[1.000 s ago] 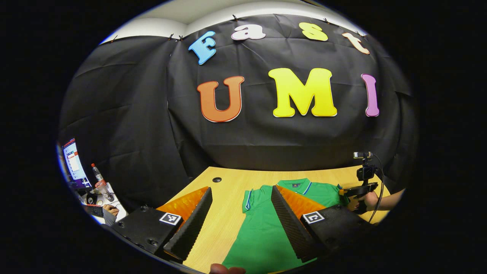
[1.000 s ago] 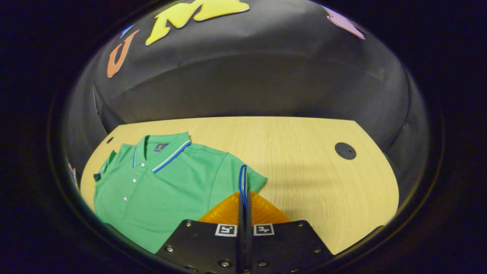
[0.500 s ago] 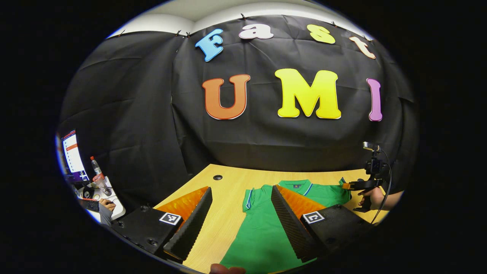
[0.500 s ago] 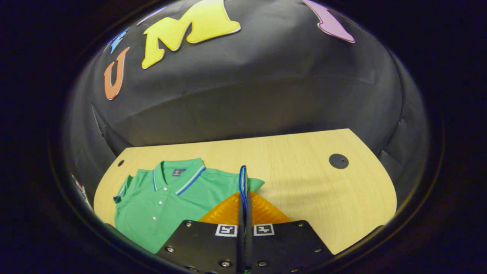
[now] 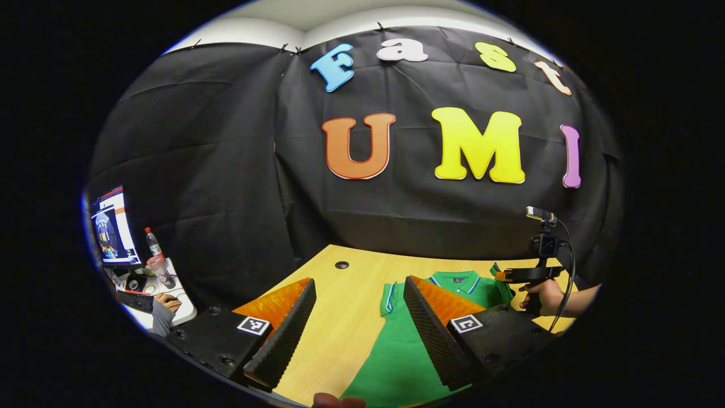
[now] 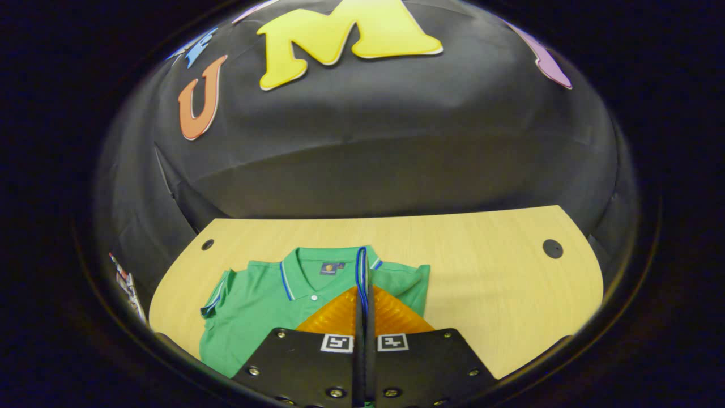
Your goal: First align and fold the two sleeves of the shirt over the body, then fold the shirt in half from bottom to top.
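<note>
The green polo shirt (image 6: 255, 297) lies face up on the pale wooden surface (image 6: 487, 272), collar toward the booth's black cloth wall, its buttoned placket and striped collar plain in the right gripper view. It looks like light, soft knit: it should drape and slide easily over the smooth wood and hold no shape of its own, so a lifted part will likely sag and drag the rest unless it is raised well clear. The firmer, doubled spots, the striped sleeve cuffs and the hems, seem the best places to pinch. The right gripper (image 6: 361, 272) has its jaws pressed together on the blue-striped cuff of the shirt's sleeve (image 6: 361, 262), held up over the collar region; in the left gripper view that same gripper shows farther off in a hand (image 5: 545, 296) above the shirt's far shoulder. The other sleeve (image 6: 218, 292) lies spread flat to the side, a judged next hold at its cuff. The left gripper (image 5: 359, 317) hovers over the shirt's lower body with its jaws wide apart, gripping nothing. Off beyond the surface, a monitor (image 5: 110, 226) and a bottle (image 5: 154, 249) stand at a side desk.
</note>
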Motion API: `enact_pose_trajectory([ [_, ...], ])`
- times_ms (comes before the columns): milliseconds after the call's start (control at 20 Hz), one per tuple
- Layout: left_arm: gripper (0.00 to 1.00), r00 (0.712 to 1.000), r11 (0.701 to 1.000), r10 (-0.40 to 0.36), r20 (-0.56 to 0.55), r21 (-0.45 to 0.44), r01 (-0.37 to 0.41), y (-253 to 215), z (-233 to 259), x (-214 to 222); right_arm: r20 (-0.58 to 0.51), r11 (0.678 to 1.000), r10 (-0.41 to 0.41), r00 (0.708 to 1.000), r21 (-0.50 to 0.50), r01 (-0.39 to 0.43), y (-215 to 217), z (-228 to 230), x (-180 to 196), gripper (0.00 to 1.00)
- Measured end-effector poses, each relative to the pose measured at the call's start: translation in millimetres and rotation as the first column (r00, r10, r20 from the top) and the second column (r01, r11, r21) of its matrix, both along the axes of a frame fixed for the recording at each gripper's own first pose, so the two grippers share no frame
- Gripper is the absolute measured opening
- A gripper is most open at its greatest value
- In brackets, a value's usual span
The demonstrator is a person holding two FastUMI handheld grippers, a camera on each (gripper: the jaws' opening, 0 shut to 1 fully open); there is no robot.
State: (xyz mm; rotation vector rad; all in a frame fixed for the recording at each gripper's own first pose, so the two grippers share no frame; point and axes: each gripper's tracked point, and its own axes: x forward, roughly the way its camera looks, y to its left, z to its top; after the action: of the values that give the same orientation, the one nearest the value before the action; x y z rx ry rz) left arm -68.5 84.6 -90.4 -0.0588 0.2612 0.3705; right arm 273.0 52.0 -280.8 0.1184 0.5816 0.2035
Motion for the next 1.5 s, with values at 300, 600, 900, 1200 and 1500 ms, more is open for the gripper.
enact_pose_trajectory([
  [300,1.00,1.000,0.999,0.014,0.003,-0.033,-0.014,31,-5,-2,-0.081,1.000,0.008,0.997,0.023,-0.006,46,-14,-7,0.15],
  [600,1.00,0.998,0.997,-0.053,0.038,-0.059,0.055,48,-7,17,0.018,1.000,-0.017,1.000,-0.002,0.017,38,44,-35,0.60],
  [900,1.00,0.972,0.972,-0.221,0.075,-0.062,0.226,30,-11,57,0.145,0.996,-0.084,0.986,-0.026,0.089,4,120,-96,0.93],
  [1200,1.00,0.939,0.938,-0.334,0.083,-0.071,0.340,12,-33,96,0.235,0.992,-0.092,0.968,-0.058,0.108,-24,177,-160,0.93],
  [1500,1.00,0.914,0.911,-0.404,0.028,-0.078,0.405,-3,-80,134,0.303,0.984,-0.112,0.946,-0.099,0.149,-52,211,-204,0.93],
])
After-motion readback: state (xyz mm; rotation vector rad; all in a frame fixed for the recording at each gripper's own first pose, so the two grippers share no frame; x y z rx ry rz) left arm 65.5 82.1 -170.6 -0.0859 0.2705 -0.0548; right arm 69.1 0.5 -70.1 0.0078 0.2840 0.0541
